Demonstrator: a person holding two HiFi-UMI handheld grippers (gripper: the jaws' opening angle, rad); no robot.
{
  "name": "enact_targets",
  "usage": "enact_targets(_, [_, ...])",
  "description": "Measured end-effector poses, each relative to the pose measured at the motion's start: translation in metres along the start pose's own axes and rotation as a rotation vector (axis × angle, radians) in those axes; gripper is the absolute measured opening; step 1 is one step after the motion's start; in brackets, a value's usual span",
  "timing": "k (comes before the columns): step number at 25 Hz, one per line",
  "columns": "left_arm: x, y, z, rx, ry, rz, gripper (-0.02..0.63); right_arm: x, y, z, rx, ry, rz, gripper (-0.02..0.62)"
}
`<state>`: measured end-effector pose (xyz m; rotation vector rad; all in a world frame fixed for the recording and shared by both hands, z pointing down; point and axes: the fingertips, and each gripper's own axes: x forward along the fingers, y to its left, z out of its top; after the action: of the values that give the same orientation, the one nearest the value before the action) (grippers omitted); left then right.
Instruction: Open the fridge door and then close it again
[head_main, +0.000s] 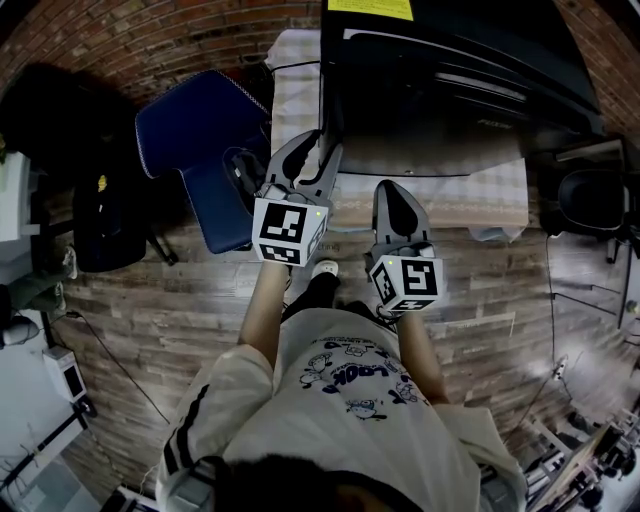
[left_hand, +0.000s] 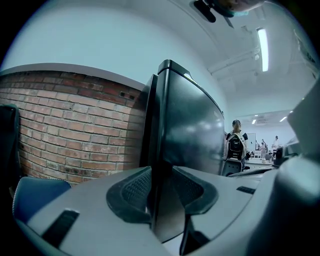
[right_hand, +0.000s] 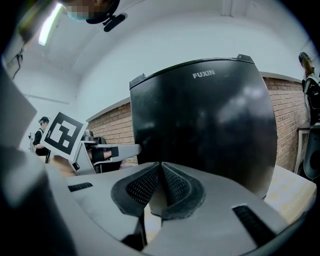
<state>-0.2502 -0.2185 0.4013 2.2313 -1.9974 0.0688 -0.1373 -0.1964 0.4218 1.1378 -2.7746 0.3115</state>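
1. Where the left gripper (left_hand: 161, 186) meets the fridge door (left_hand: 190, 130), the door's upright edge is pinched between its pads (left_hand: 132, 192); open room is seen left of the jaws, bounded by a brick wall (left_hand: 75, 130) beyond
2. Both grippers are held roughly level; the right gripper (right_hand: 160, 170), jaws pressed together on nothing, is kept just short of the fridge (right_hand: 205, 125) front
3. Whether the door stands ajar cannot be made out

The fridge (right_hand: 205, 130) front reads "FUXIN".
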Motion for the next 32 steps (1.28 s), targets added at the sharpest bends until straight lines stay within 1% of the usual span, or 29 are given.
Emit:
enact_targets(19, [0.02, 0.009, 0.004, 0.009, 0.0, 0.032, 0.143, 0.009, -0.01, 0.005, 0.018, -0.011, -0.018, 0.032])
enact_targets(32, [-0.003, 0.004, 0.001, 0.008, 0.009, 0.078, 0.141, 0.004, -0.005, 0.014, 0.025, -0.045, -0.024, 0.033])
